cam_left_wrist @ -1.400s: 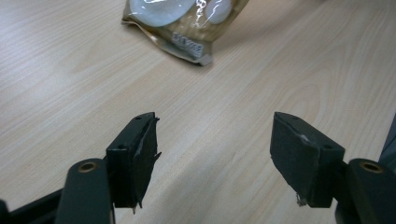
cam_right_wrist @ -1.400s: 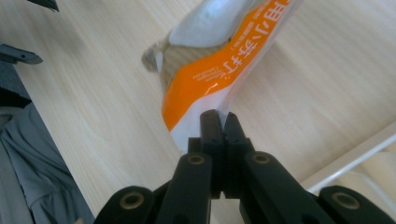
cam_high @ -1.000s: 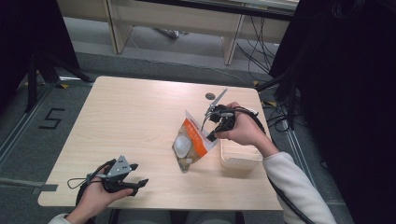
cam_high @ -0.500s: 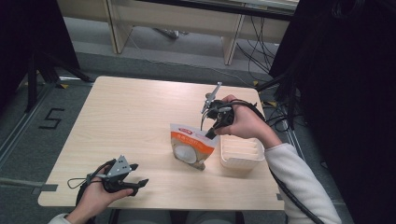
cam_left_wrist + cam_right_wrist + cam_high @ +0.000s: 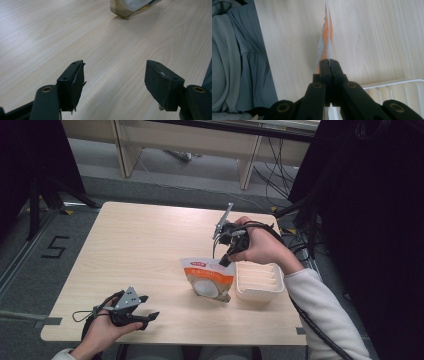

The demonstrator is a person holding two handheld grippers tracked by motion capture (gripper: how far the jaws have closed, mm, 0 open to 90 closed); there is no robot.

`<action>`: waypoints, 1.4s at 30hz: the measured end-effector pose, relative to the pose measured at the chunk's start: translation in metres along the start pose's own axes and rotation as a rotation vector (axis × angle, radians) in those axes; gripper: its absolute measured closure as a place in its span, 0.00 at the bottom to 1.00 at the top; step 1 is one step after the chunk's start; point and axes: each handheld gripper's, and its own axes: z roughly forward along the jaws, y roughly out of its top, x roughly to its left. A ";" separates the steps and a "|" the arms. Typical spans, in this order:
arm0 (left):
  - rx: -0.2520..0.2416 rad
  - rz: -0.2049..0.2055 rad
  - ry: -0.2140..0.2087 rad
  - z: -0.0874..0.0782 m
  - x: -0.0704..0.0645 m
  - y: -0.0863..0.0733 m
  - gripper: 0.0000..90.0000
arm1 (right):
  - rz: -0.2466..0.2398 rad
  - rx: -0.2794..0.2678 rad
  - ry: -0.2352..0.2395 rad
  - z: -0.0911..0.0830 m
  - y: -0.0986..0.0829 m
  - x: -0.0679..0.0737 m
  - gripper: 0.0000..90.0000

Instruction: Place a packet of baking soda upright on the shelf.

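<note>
An orange and white pouch [image 5: 207, 278] stands on the table, its bottom on the wood and its top edge pinched in my right gripper [image 5: 224, 261], which is shut on it. The right gripper view looks down the pouch's thin edge [image 5: 326, 37] between my closed jaws [image 5: 329, 62]. Just right of the pouch sits a white slotted tray [image 5: 259, 281]. My left gripper [image 5: 149, 307] rests near the table's front left edge, jaws wide apart and holding nothing; the left gripper view [image 5: 113, 82] has the pouch's bottom corner [image 5: 125, 11] far ahead.
The light wooden table [image 5: 140, 245] has bare room across its left and back. The white tray's rim [image 5: 387, 83] lies close beside my right gripper. Desk legs and cables stand on the floor behind the table.
My right gripper has swung the pouch from a tilted, lifted pose to standing upright on the table, moving slightly left and down. The left gripper has stayed put.
</note>
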 end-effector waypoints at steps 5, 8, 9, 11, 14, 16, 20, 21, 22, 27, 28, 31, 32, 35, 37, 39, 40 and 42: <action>-0.008 -0.002 0.006 0.000 0.000 0.000 0.35 | -0.015 0.012 0.003 -0.005 0.000 0.001 1.00; -0.011 0.025 0.006 0.000 0.001 0.000 0.35 | -0.019 0.018 -0.002 -0.011 0.000 0.001 1.00; -0.020 0.011 0.009 0.001 0.000 0.001 0.35 | -0.024 0.016 -0.004 -0.014 -0.001 0.001 1.00; -0.018 0.011 0.008 0.001 0.000 0.001 0.35 | -0.021 0.016 -0.006 -0.016 -0.001 0.002 1.00; -0.024 -0.020 0.010 0.001 -0.002 0.000 0.35 | -0.019 0.011 -0.014 -0.024 -0.001 0.002 1.00; -0.025 -0.015 0.009 0.001 -0.001 0.000 0.35 | -0.025 0.002 -0.016 -0.029 -0.001 0.002 1.00; -0.032 -0.016 0.006 0.001 -0.001 0.000 0.35 | -0.030 -0.013 -0.019 -0.038 -0.001 0.001 1.00; -0.032 -0.017 0.004 0.001 -0.001 0.000 0.35 | -0.015 -0.011 -0.028 -0.043 -0.001 0.002 1.00; -0.030 -0.018 0.005 0.001 -0.001 0.000 0.35 | -0.015 -0.011 -0.028 -0.043 -0.001 0.002 1.00; -0.033 -0.018 0.006 0.002 -0.002 0.000 0.35 | -0.026 -0.028 -0.044 -0.052 -0.001 0.000 1.00; -0.037 -0.021 0.003 0.002 -0.001 0.000 0.35 | -0.017 -0.036 -0.044 -0.054 -0.002 0.000 1.00; -0.034 -0.019 0.007 0.002 -0.001 0.000 0.35 | -0.016 -0.043 -0.048 -0.060 -0.002 0.000 1.00; -0.031 -0.019 0.008 0.002 -0.001 0.000 0.35 | -0.016 -0.043 -0.048 -0.060 -0.002 0.000 1.00; -0.021 -0.023 -0.003 0.002 -0.002 0.000 0.35 | 0.000 -0.039 -0.054 -0.064 -0.002 0.000 1.00; -0.023 -0.016 -0.003 0.002 -0.002 0.000 0.35 | 0.002 -0.038 -0.055 -0.065 -0.002 0.000 1.00; -0.024 -0.024 -0.003 0.002 -0.002 0.000 0.35 | -0.011 -0.037 -0.059 -0.066 -0.001 -0.002 1.00; -0.024 -0.026 -0.002 0.002 -0.002 0.000 0.35 | -0.015 -0.039 -0.055 -0.067 -0.001 -0.002 1.00; -0.025 -0.027 -0.002 0.002 -0.002 0.000 0.35 | -0.008 -0.040 -0.058 -0.069 -0.002 -0.003 1.00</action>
